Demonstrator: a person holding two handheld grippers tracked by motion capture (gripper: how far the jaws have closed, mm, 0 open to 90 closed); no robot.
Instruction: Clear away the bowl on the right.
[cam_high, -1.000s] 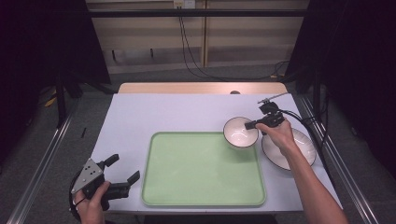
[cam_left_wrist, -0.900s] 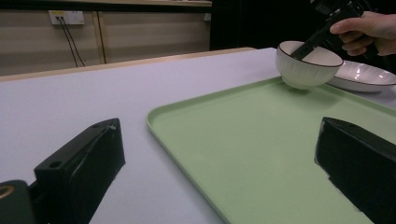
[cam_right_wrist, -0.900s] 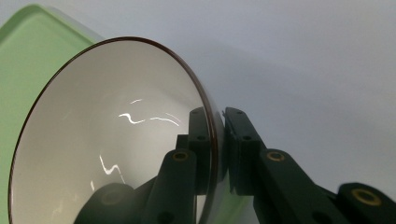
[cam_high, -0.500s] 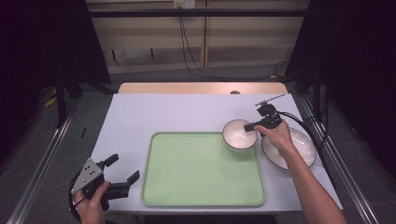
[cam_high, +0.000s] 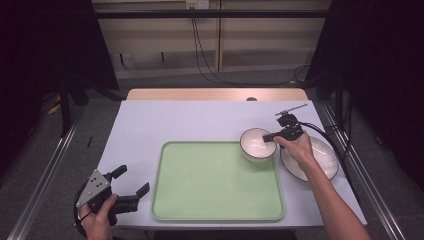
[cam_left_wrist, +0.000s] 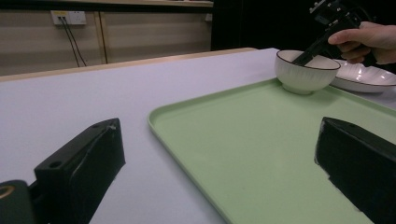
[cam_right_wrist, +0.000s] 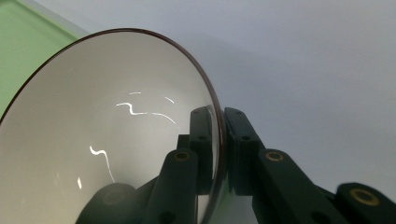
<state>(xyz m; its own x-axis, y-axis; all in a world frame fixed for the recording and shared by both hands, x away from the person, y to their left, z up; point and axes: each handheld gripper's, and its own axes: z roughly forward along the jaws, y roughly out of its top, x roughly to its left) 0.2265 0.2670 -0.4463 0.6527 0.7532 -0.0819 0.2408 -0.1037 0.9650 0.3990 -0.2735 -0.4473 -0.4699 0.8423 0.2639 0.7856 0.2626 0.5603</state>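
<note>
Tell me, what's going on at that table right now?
Right gripper shut on the white dark-rimmed ceramic bowl, fingers pinching its rim. Bowl at the flat green plastic tray far corner. Left gripper open, idle beside tray. Nothing in the way.

Bowl (cam_high: 256, 145): white glaze, thin dark brown rim line
Plate (cam_high: 324, 161): white, dark edge
Tray (cam_high: 215, 185): plain pale green
Table cover (cam_high: 170, 122): flat pale lilac-grey
Table edge (cam_high: 200, 94) at 12 o'clock: light wood
Both grippers, right gripper (cam_high: 272, 137), left gripper (cam_high: 131, 186): black
</note>
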